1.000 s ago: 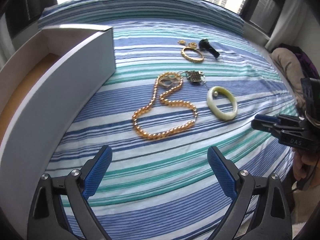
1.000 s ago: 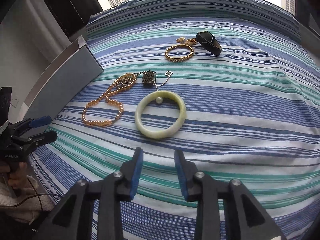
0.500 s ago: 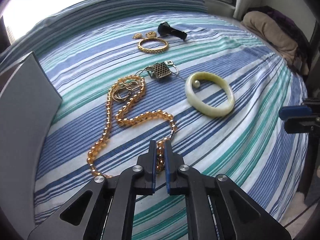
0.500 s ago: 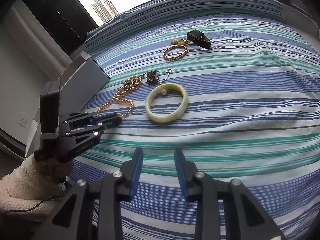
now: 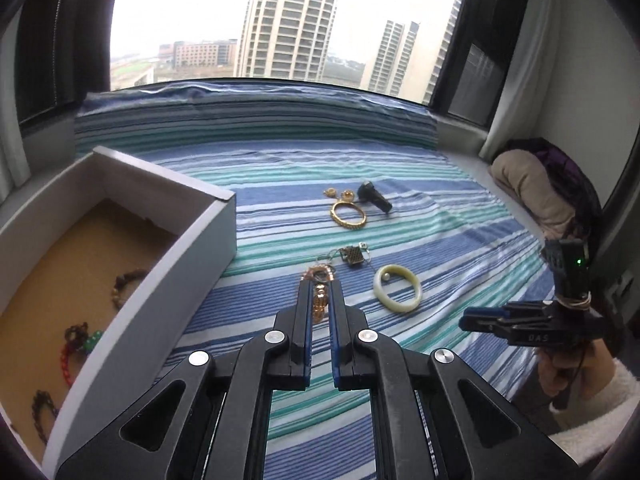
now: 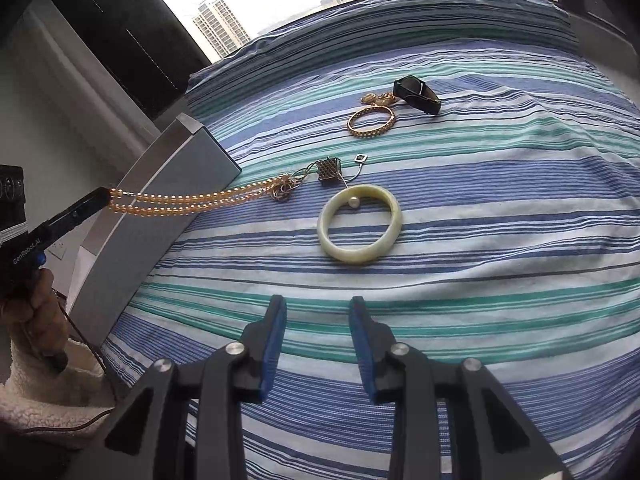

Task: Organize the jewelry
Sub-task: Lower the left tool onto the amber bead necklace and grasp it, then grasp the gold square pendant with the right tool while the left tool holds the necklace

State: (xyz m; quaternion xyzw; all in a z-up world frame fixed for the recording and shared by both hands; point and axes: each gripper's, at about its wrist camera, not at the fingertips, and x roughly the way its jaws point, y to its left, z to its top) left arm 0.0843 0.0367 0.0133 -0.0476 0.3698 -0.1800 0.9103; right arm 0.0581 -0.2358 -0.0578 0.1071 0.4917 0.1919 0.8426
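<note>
My left gripper [image 5: 319, 286] is shut on the orange bead necklace [image 5: 319, 304] and holds it off the striped bed; in the right wrist view the necklace [image 6: 192, 202] stretches taut from the left gripper [image 6: 105, 195] to its far end on the bed. My right gripper [image 6: 317, 306] is open and empty, hovering in front of the pale green bangle [image 6: 360, 229]. It also shows in the left wrist view [image 5: 466, 322]. The open box [image 5: 120, 280] stands at the left with several bracelets inside.
On the bed lie a gold bangle [image 6: 371, 120], small gold earrings [image 6: 376, 99], a black band [image 6: 416, 94], and a square mesh pendant [image 6: 328, 169] on a thin chain. A beige cushion [image 5: 528, 188] lies at the right by the window.
My left gripper has lifted the bead necklace off the bed and pulled it up and back towards the box. The right gripper has barely moved.
</note>
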